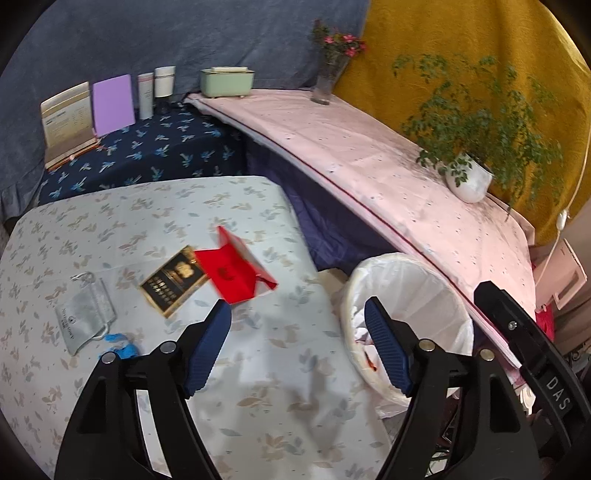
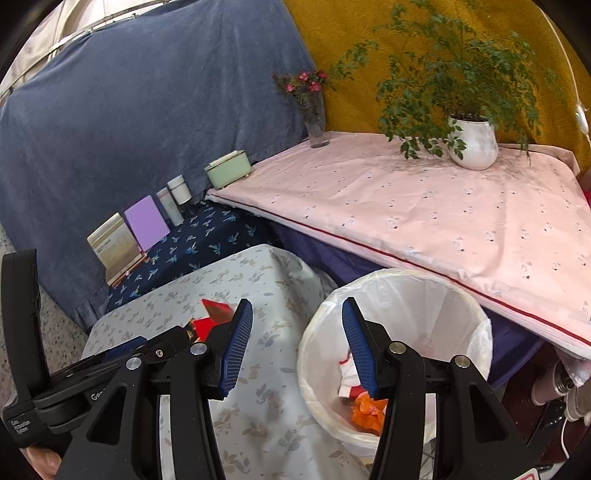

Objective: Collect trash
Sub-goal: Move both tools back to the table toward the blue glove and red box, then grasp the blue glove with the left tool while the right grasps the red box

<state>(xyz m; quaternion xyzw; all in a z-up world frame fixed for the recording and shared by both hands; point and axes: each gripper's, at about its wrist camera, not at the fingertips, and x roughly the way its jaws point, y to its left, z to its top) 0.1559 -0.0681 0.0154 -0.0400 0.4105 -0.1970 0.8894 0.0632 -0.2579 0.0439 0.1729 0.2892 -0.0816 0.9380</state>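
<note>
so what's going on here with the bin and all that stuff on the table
A person is clearing trash with a gripper in each hand. Both the left gripper and the right gripper are open and empty, near the white-lined bin, which already holds some crumpled scraps. On the floral tablecloth a red box, a black-and-gold card, a grey pouch and a blue scrap are left.

so the back is a big slate-blue fabric drape (image 2: pixel 147 122) next to a mustard-yellow textured cloth (image 1: pixel 461 33). in front there's a raised surface under a pale pink speckled sheet (image 2: pixel 424 214), a lower ledge in navy leaf-print cloth (image 1: pixel 155 155), and a low table in light floral cloth (image 1: pixel 92 229). speckled terrazzo floor (image 2: pixel 55 325) on the left.
</note>
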